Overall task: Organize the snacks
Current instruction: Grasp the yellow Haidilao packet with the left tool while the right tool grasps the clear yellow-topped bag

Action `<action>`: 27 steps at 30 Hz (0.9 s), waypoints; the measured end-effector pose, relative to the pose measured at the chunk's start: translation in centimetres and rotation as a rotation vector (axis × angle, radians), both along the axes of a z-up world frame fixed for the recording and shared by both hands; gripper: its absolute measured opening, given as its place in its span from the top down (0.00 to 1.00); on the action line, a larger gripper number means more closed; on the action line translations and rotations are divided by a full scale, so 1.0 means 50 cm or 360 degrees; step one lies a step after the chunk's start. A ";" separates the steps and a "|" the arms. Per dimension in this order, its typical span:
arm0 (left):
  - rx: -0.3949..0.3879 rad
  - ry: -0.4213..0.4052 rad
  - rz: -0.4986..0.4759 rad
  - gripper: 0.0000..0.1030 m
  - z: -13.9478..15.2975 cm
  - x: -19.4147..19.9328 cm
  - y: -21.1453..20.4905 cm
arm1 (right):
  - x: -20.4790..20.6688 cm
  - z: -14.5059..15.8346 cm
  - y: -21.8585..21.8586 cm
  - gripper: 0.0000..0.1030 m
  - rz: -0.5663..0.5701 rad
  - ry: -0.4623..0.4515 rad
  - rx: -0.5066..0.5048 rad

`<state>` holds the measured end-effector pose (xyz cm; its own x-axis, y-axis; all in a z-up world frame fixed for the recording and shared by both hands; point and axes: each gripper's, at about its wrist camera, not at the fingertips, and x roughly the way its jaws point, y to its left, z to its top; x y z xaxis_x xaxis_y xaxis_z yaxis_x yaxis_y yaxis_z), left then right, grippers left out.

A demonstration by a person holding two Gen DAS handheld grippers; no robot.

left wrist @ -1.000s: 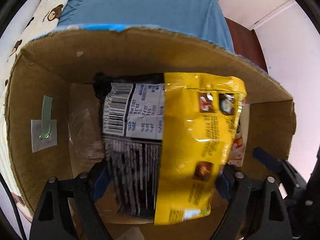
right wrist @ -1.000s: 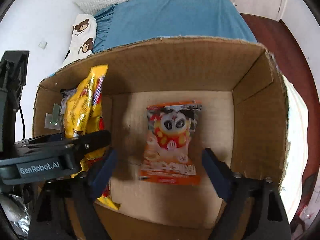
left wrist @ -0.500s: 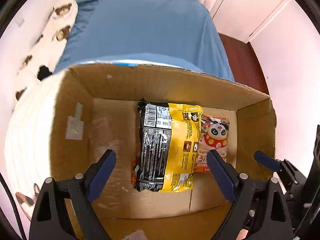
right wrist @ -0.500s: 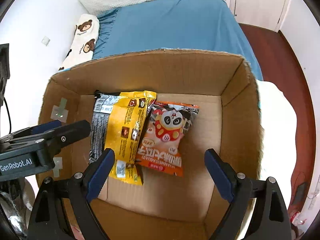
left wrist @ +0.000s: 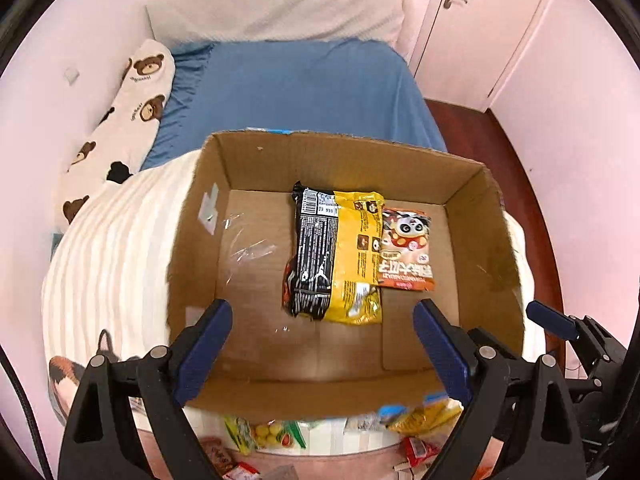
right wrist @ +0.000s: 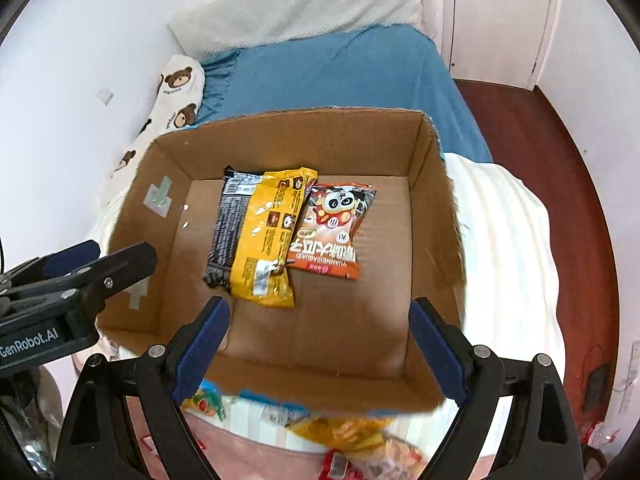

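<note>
Left wrist: blue bed [left wrist: 304,84], pink walls. Box [left wrist: 256,160] holds yellow-black pack [left wrist: 340,248] touching orange panda pack [left wrist: 406,250]. Both claws wide, empty.

Brown corrugated cardboard box [left wrist: 480,240]; yellow-and-black foil snack packet [left wrist: 336,252]; orange panda-print snack bag [left wrist: 406,250]; plain blue bedsheet [left wrist: 304,92]; white pillow with brown bear print [left wrist: 124,120]; cream striped blanket [left wrist: 108,264].

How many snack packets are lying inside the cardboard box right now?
2. A yellow-and-black packet lies near the middle of the brown cardboard box floor; an orange panda packet lies beside it, its edge tucked under. Nothing else shows inside, though something could hide beneath them.
</note>
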<state>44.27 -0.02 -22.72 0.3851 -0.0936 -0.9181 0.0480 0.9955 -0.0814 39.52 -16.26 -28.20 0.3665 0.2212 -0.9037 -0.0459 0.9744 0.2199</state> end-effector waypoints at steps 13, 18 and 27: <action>-0.0032 -0.0145 0.0035 0.10 0.082 -0.165 0.031 | -0.166 0.103 -0.010 0.10 -0.0054 -0.0135 0.0074; 0.0006 -0.0093 0.0047 0.10 0.051 -0.208 0.046 | -0.207 0.049 -0.032 0.10 -0.0105 0.0019 0.0145; 0.0122 0.0225 0.0128 0.10 -0.141 -0.253 0.091 | -0.240 -0.185 -0.131 0.10 -0.0369 0.0475 0.0209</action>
<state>31.62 4.54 -29.76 0.2551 0.0046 -0.9669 -0.0387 0.9992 -0.0054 27.54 -22.82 -37.44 0.1458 0.2845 -0.9475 0.2566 0.9141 0.3140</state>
